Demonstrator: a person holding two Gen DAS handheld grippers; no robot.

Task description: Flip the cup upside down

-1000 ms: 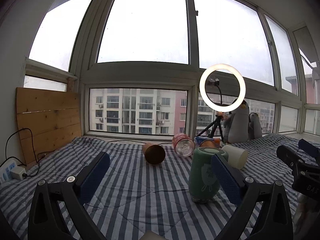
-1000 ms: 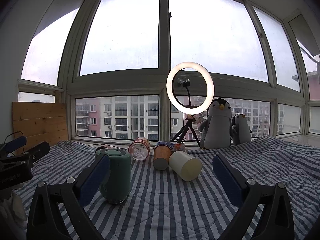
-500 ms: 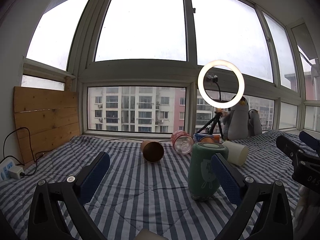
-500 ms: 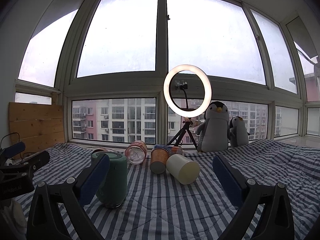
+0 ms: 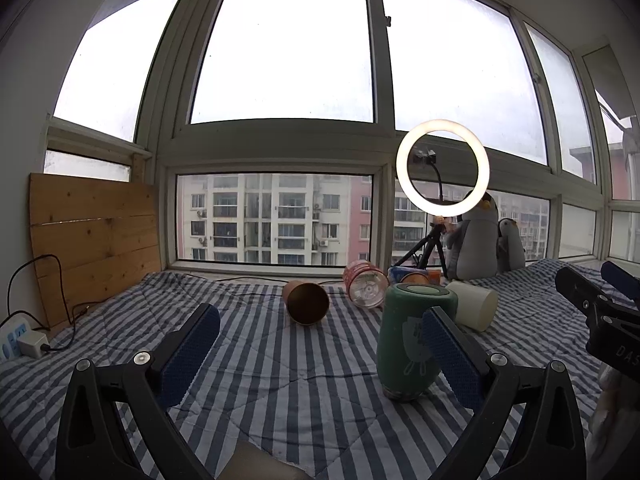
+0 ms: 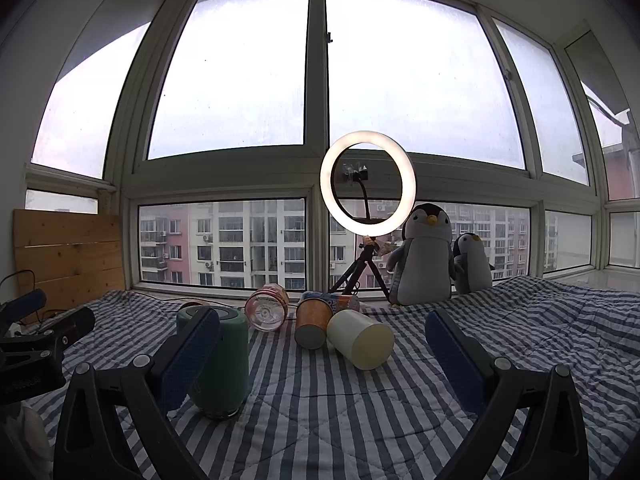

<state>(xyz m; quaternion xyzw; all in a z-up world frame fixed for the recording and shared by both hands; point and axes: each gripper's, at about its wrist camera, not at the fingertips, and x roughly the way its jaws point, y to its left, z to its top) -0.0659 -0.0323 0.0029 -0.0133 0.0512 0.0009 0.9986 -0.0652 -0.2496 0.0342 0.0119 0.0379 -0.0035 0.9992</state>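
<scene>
Left claw (image 5: 320, 344) gapes wide, holding nothing; right claw (image 6: 322, 342) likewise; green cup (image 5: 414, 340) stands upright on the striped bedspread (image 5: 280, 380).

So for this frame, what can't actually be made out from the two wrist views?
- Green cup: in the left wrist view a fingertip pad covers its right side; in the right wrist view a pad hides its left side. Which end is down stays unclear.
- Brown cup: right wrist view, nearly all hidden behind the green cup.
- Label on the orange cup: too small to read.
- Left gripper, right gripper: handles cut off by the bottom edge.
</scene>
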